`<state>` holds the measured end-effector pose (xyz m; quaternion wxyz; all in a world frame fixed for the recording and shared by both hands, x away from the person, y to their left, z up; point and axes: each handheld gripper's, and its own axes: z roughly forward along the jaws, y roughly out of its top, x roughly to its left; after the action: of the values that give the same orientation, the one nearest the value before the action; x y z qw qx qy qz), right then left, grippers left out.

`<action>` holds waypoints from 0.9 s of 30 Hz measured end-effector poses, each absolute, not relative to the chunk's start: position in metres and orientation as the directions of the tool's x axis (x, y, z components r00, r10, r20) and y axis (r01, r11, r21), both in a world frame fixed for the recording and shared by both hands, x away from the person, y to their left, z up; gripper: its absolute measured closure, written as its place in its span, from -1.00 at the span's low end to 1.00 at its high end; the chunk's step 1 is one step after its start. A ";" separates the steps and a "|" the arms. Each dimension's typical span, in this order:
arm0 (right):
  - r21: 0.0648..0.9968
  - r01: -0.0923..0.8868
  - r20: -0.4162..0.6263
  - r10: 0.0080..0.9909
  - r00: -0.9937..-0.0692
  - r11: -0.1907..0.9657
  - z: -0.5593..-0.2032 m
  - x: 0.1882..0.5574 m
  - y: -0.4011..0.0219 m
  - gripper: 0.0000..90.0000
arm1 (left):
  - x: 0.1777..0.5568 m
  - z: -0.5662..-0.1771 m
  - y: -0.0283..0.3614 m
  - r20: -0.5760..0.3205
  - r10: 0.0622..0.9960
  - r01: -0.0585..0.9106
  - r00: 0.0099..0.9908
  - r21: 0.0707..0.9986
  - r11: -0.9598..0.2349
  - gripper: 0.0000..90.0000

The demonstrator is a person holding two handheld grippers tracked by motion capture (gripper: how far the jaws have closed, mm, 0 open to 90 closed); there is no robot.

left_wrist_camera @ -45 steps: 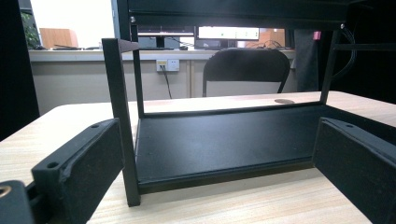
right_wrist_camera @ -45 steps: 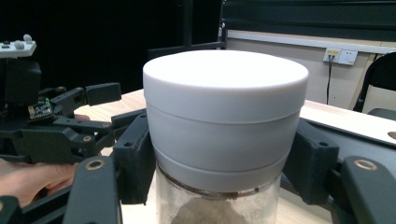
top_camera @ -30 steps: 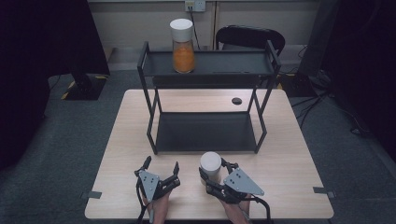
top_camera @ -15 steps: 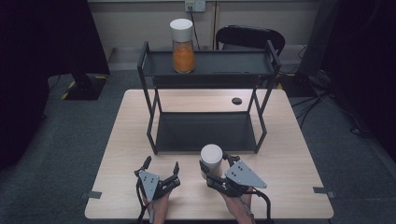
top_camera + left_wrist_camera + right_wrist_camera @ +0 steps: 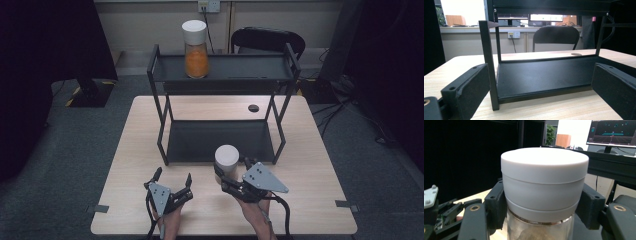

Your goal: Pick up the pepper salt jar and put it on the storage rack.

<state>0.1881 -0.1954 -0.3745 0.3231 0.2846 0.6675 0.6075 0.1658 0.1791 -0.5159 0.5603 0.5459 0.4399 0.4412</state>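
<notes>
A: We log progress first. One jar with orange contents point(image 5: 196, 52) already stands on the top shelf of the black rack point(image 5: 220, 70), toward its left end. We judge that half done.

B: And the second jar point(image 5: 226, 161), white-lidded, is pinched by our right gripper point(image 5: 231, 176) just under the lid; the right gripper view shows both pads pressing the glass. It sits in front of the rack's lower shelf, near the right front post. We judge it is clear of the table, though the contact point is hidden.

A: Left to do, in our reading: carry it to a shelf and release. Our left gripper point(image 5: 172, 180) rests low on the table with jaws spread, nothing between them.

B: Surface: a light wood table point(image 5: 320, 150), with a small dark disc point(image 5: 253, 108) behind the rack.

A: Room: grey carpet, a black chair point(image 5: 267, 40) behind the table, a wall socket point(image 5: 209, 6), dark drapes either side.
</notes>
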 end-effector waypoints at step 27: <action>0.995 -0.066 -0.095 0.794 -0.600 0.070 -0.329 0.216 -0.199 -0.24 | 0.166 -0.516 0.179 -0.011 0.975 -0.014 0.224 1.000 0.015 -0.97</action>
<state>0.2156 -0.1992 -0.3286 0.3464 0.2828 0.6440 0.6207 0.1658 0.1791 -0.5159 0.5602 0.5460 0.4398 0.4411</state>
